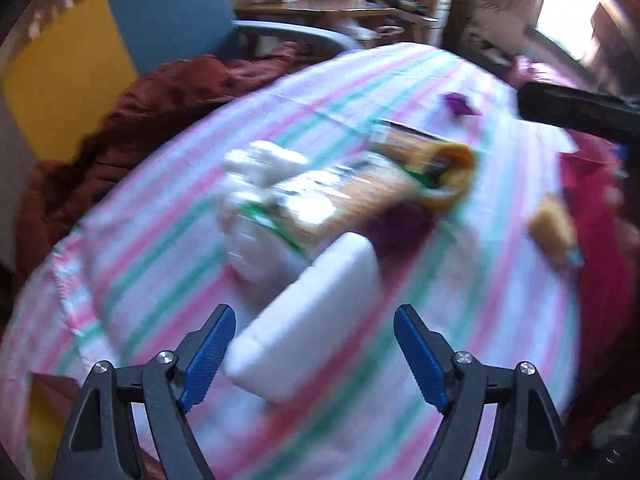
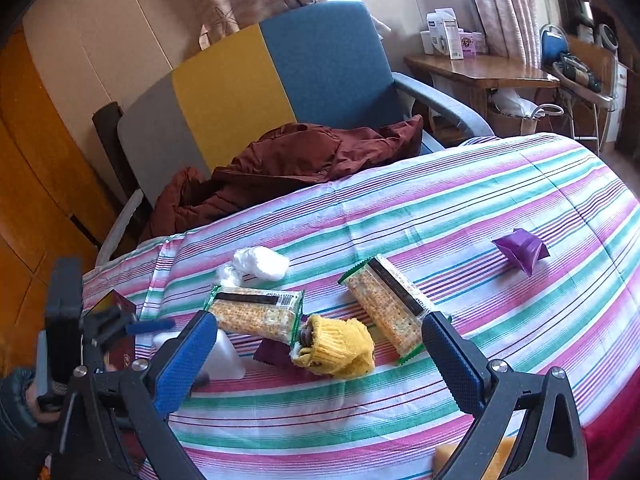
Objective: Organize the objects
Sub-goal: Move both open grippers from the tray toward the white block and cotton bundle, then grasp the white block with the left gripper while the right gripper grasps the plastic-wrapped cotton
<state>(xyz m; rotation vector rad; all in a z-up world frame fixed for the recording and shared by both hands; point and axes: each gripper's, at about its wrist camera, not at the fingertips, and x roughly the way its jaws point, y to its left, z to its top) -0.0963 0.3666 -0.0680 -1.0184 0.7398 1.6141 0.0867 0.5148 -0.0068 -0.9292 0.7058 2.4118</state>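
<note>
My left gripper (image 1: 316,340) points down at a striped cloth (image 1: 440,360), open, with a white block (image 1: 304,320) lying between its blue pads, close to the left pad. This view is blurred. Beyond the block lie a white plastic wad (image 1: 260,172) and cracker packs (image 1: 360,196). My right gripper (image 2: 320,320) is open with nothing between its pads, above a yellow knit piece (image 2: 340,348). Two cracker packs (image 2: 256,314) (image 2: 386,304), the plastic wad (image 2: 260,264) and a purple packet (image 2: 522,250) lie on the cloth. The white block (image 2: 224,354) sits beside the left gripper's blue finger (image 2: 152,326).
A chair (image 2: 320,64) with a blue, yellow and grey back holds a maroon jacket (image 2: 288,160) behind the cloth. A wooden desk (image 2: 480,70) with boxes stands at the back right. A dark red box (image 2: 116,312) sits at the cloth's left edge, an orange piece (image 1: 554,228) at the right.
</note>
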